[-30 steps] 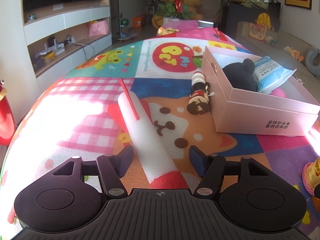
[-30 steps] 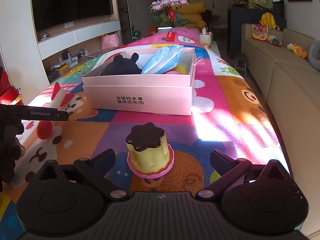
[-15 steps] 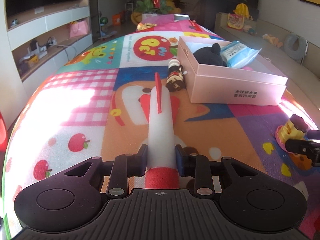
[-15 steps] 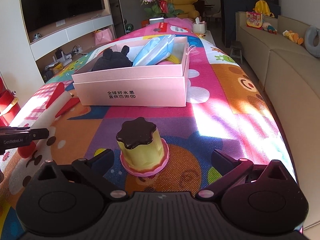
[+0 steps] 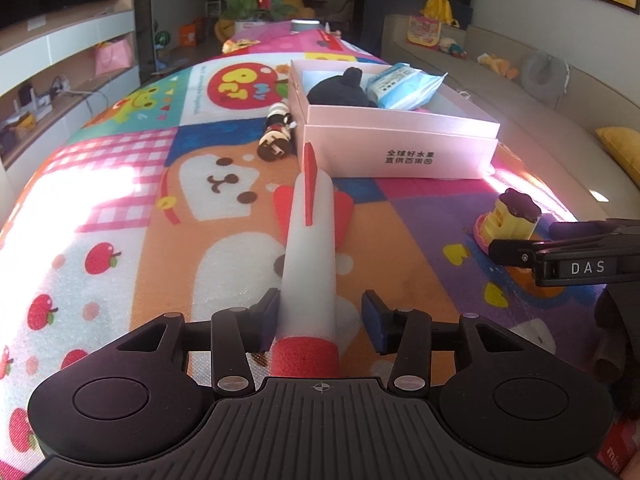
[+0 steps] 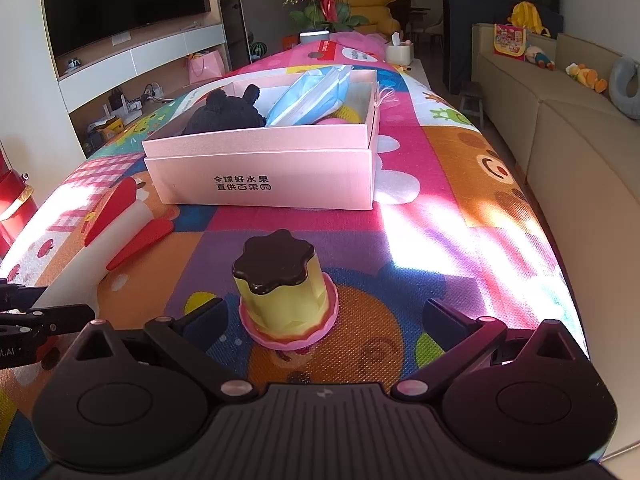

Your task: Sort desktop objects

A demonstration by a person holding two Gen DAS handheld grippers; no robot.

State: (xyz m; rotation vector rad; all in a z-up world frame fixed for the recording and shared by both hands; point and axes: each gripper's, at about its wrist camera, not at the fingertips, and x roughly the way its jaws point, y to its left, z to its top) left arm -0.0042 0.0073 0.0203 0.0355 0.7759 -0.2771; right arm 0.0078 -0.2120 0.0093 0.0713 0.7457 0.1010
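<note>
The white foam rocket [image 5: 310,248] with red fins and a red nose lies on the colourful play mat [image 5: 120,208], nose toward the camera, between the fingers of the left gripper [image 5: 320,318]; the left pad touches its side while the right pad stands clear of it, so the jaws are apart and not clamped. Its tail fin points at the near wall of the pink box [image 5: 394,140], which sits just beyond it on the mat. In the box lie a black plush toy [image 6: 224,114], a blue-and-white soft packet [image 6: 310,96] and, under the packet, something yellow and pink — too hidden to name. A small striped figure [image 5: 276,132] lies on the mat against the box's left wall. Toward the mat's right edge stands a yellow pudding toy [image 6: 282,288] with a dark brown top on a pink base; the right gripper [image 6: 324,316] has its fingers spread wide to either side of it, touching nothing.
</note>
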